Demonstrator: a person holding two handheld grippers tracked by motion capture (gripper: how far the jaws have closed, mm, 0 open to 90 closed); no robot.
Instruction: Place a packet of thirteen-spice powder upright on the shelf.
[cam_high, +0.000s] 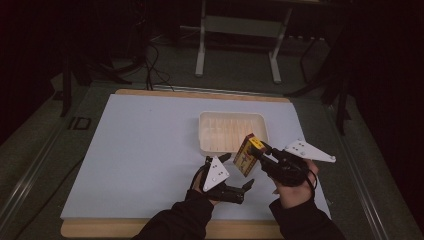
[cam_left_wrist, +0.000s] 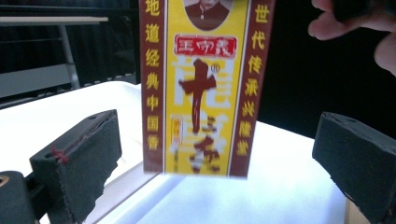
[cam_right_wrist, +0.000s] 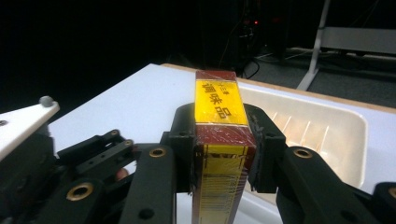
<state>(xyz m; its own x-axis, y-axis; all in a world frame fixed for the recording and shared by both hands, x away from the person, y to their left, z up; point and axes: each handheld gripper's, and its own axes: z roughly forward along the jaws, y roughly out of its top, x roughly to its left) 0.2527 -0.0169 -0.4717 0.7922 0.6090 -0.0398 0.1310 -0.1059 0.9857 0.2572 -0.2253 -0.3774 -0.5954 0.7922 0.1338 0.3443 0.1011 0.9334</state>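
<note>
Hovering low over the near part of the white surface (cam_high: 135, 150), the left tool (cam_high: 239, 172) has its jaws spread apart, with nothing between them. Just right of it, the right tool (cam_high: 262, 148) is clamped on a yellow box (cam_high: 248, 155), held tilted above the near edge of the tray (cam_high: 207, 135).

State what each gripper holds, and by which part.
The right gripper clamps the yellow-and-red box by its two narrow sides near the top end. The left gripper is open and holds nothing; the box hangs between its jaws, untouched.
</note>
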